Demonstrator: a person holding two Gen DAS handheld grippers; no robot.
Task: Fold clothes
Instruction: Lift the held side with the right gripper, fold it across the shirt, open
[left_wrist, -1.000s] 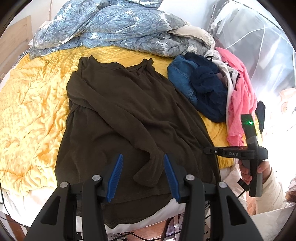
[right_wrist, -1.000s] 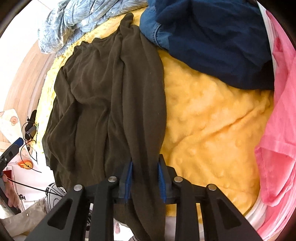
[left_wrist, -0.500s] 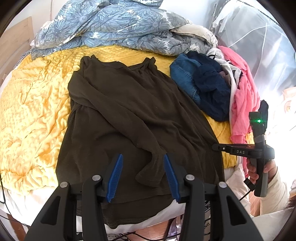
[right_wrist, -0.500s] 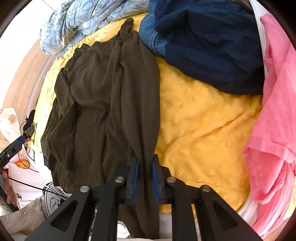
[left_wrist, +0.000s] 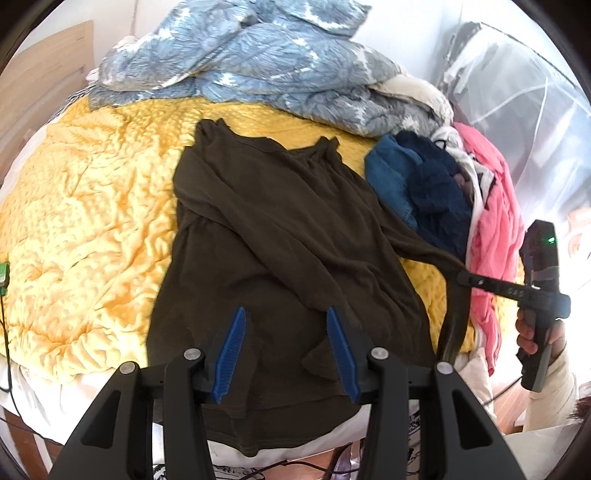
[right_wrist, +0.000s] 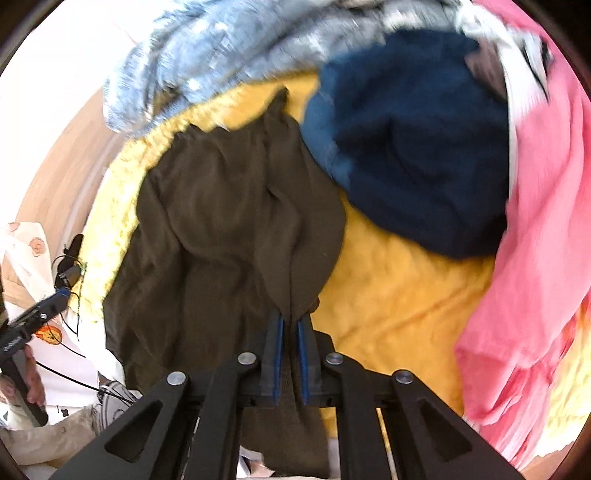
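Jaws first: right gripper (right_wrist: 290, 341) is clamping down on a fold of the dark olive shirt (left_wrist: 280, 236), blue pads nearly touching with cloth pinched between them. Left gripper (left_wrist: 286, 350) is sitting about half open, nothing between its pads, hovering over the shirt's near hem.

Count: two grippers, one olive shirt, one loose pile of other clothes.

Shirt is lying on the yellow blanket (left_wrist: 85, 221), long axis running from the near bed edge to the far side; collar end is pointing away, hem is hanging slightly over the near edge. One sleeve is lying folded diagonally across the body. Right-side edge is being pulled up off the blanket into a taut strip leading to the right gripper, with a tail dangling below the pinch.

Around it: blue jeans (left_wrist: 391, 177) and a navy garment (left_wrist: 437, 195) are sitting just right of the shirt, a pink garment (left_wrist: 495, 221) is draping beyond them. Blue floral duvet (left_wrist: 266, 62) is bunching up at the far end. Right wrist view is motion-blurred. Pile is crowding the shirt's right side near the collar.
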